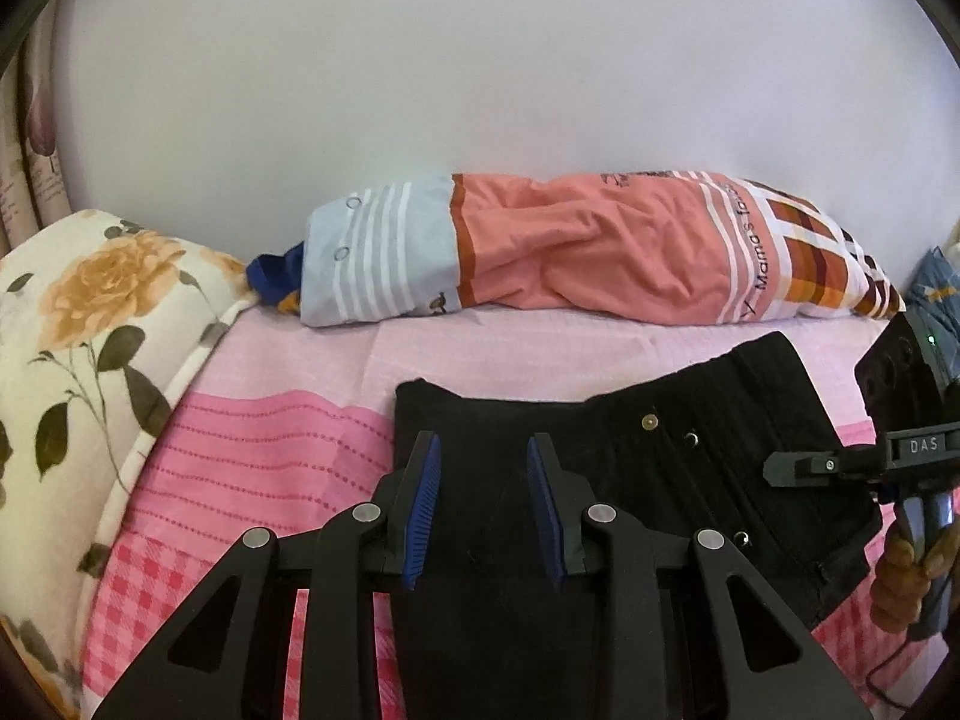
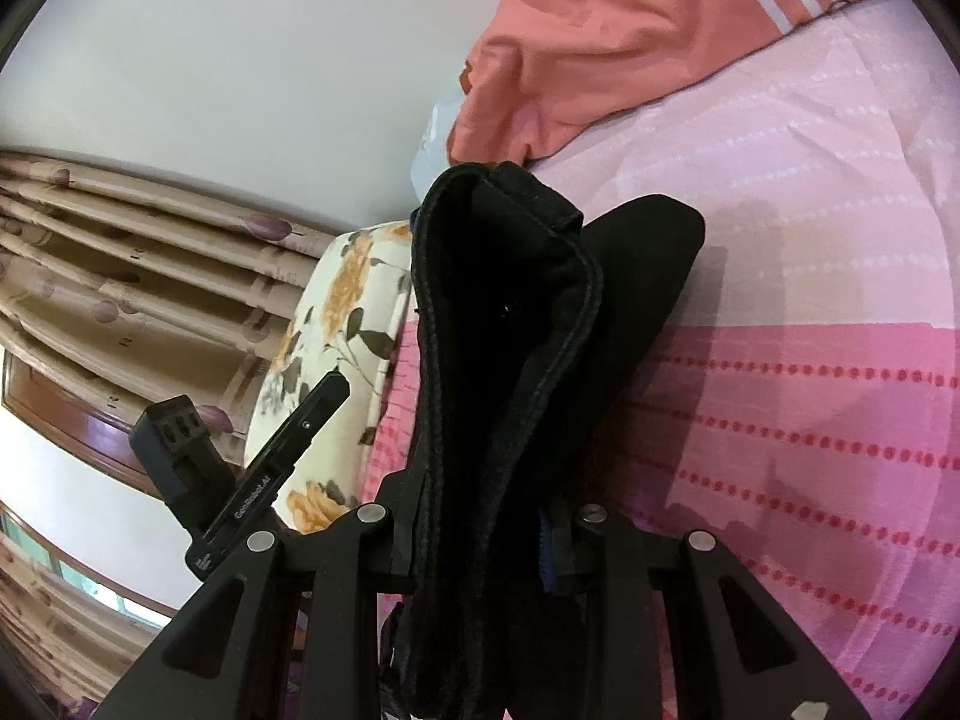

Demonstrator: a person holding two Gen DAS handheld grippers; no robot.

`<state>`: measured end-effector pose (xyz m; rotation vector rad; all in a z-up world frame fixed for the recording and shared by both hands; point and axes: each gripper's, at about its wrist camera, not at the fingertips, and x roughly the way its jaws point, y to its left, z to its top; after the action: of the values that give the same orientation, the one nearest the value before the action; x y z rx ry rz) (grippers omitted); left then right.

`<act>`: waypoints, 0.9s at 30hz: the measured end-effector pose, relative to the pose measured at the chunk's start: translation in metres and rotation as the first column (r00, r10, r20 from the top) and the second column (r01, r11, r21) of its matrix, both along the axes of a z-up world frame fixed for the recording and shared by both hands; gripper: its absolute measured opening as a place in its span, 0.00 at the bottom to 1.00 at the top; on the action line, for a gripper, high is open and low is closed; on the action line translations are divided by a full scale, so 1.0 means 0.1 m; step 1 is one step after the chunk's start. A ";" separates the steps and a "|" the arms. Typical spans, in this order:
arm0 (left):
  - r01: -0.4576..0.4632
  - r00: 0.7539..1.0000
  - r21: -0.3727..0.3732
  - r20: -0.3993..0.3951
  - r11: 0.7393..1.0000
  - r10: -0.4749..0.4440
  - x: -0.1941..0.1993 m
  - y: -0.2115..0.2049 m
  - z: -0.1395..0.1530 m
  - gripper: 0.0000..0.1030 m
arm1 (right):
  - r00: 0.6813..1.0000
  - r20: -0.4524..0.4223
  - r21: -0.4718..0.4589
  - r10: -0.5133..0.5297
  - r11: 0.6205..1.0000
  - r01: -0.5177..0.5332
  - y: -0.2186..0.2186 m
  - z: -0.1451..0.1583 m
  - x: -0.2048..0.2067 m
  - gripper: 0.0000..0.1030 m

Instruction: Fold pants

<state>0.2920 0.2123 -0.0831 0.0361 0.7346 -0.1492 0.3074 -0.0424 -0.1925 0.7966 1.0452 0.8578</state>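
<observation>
Left wrist view: black denim pants [image 1: 630,480] lie on the pink patterned bed sheet [image 1: 252,444]; the left hand-held gripper [image 1: 483,450] is spread above them. The right hand-held gripper [image 2: 480,546], marked "DAS", pinches a lifted pants edge. The long orange bolster pillow [image 1: 600,252] reads "Mama's".

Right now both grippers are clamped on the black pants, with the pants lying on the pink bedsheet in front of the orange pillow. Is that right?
Not quite. Only the right gripper is clamped on the black pants. The left wrist view shows the left gripper open above them, fingers apart with nothing between. The pants do lie on the pink bedsheet before the orange pillow.
</observation>
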 end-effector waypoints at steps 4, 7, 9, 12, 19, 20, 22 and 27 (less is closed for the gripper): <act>-0.004 1.000 -0.006 -0.011 1.000 0.004 -0.01 -0.02 -0.05 0.30 | 1.000 -0.004 -0.018 -0.008 1.000 0.008 -0.03 -0.04 -0.03 0.25; -0.009 1.000 -0.012 -0.019 1.000 0.008 -0.03 -0.02 -0.08 0.30 | 1.000 -0.009 -0.037 -0.014 0.999 0.013 -0.03 -0.08 -0.03 0.25; -0.016 1.000 -0.010 -0.022 1.000 0.016 -0.04 -0.02 -0.09 0.30 | 1.000 -0.009 -0.069 -0.017 0.997 0.017 -0.03 -0.08 -0.03 0.25; -0.022 0.999 -0.019 -0.031 1.000 0.021 -0.06 -0.01 -0.11 0.30 | 1.000 -0.002 -0.154 -0.029 0.988 0.028 -0.01 -0.05 -0.04 0.31; -0.043 0.999 -0.017 -0.030 0.999 0.042 -0.16 -0.06 -0.12 0.39 | 0.970 0.207 -0.485 -0.126 0.848 0.213 0.16 0.40 -0.35 0.47; -0.048 0.999 -0.014 -0.026 0.999 0.048 -0.18 -0.07 -0.11 0.50 | 0.960 0.247 -0.498 -0.133 0.832 0.243 0.19 0.48 -0.42 0.51; -0.065 0.998 -0.004 0.005 0.998 0.065 -0.26 -0.09 -0.07 0.66 | 0.932 0.331 -0.492 -0.151 0.815 0.307 0.23 0.67 -0.60 0.70; -0.177 0.974 0.104 0.162 0.979 0.159 -0.56 -0.19 0.13 0.98 | 0.864 0.482 -0.468 -0.146 0.790 0.395 0.38 1.03 -1.02 0.91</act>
<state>0.2360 0.1934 -0.0701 0.0963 0.5895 0.0592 0.2049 -0.0044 -0.0894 0.2308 0.6996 0.3979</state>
